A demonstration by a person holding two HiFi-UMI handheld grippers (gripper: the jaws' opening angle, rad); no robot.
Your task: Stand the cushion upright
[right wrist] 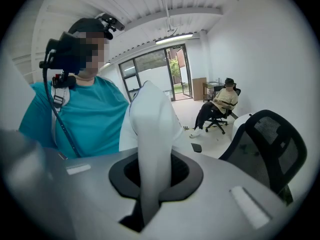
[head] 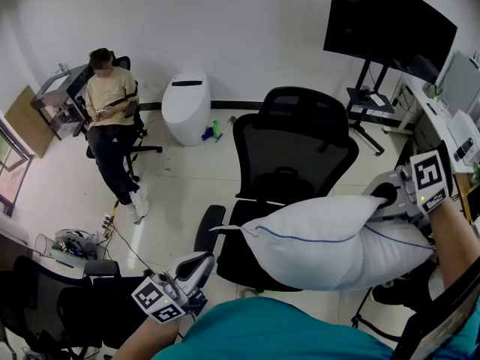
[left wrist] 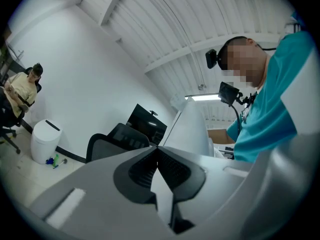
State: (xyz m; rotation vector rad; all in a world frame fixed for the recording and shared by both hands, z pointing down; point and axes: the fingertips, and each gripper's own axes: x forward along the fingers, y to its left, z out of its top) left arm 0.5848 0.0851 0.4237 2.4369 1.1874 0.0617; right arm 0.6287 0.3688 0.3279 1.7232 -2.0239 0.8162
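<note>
Presently, white cushion (head: 330, 238) held roughly level above black office chair (head: 296, 156) seat, right tool (head: 385, 193) clamped on fabric at one end, left tool (head: 202, 262) pressed together, seemingly pinching the opposite corner.

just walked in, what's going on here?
A person with a claw in each hand is handling a white cushion over a black office chair. The right claw is shut on one end of the cushion, which lies roughly level above the seat, not yet upright. The left claw is shut near the other end; whether it pinches fabric is unclear.
</note>
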